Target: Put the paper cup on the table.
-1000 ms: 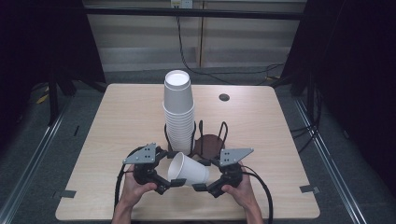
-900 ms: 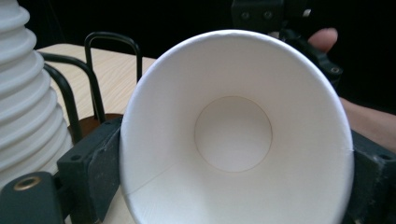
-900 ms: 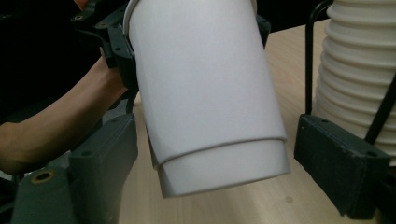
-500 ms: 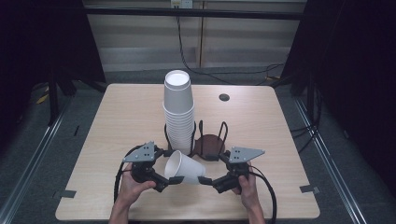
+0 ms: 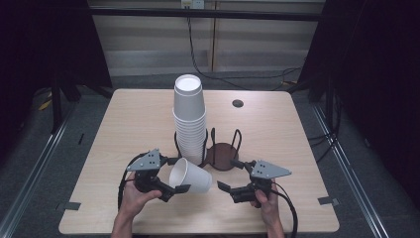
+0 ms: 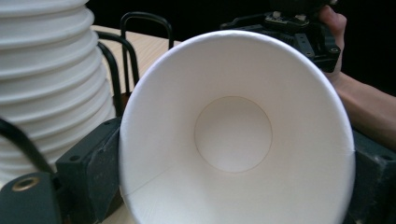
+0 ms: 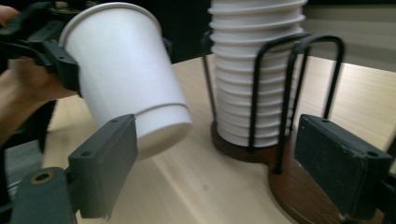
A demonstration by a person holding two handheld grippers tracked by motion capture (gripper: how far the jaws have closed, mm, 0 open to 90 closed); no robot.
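Observation:
A single white paper cup [image 5: 190, 176] lies sideways in the air, its mouth toward the person's left hand. My left gripper [image 5: 177, 174] is shut on its rim, and the cup's inside [image 6: 233, 130] sits between that gripper's pads [image 6: 93, 163]. My right gripper [image 5: 227, 174] stands open just right of the cup's base, apart from it. Seen from there, the cup [image 7: 130, 79] hangs left of the open right gripper [image 7: 222, 163]. A tall stack of white cups [image 5: 188, 119] stands in a black wire holder [image 5: 221, 153] with a brown base.
The holder's right-hand ring holds no cups, and its brown base [image 7: 299, 186] lies close in front of the right gripper. A small dark hole [image 5: 237, 103] marks the table's far side. Light wooden tabletop [image 5: 133, 119] spreads left and right of the holder.
The right gripper has drawn back to the right, away from the cup's base. The left gripper keeps hold of the cup and has barely moved.

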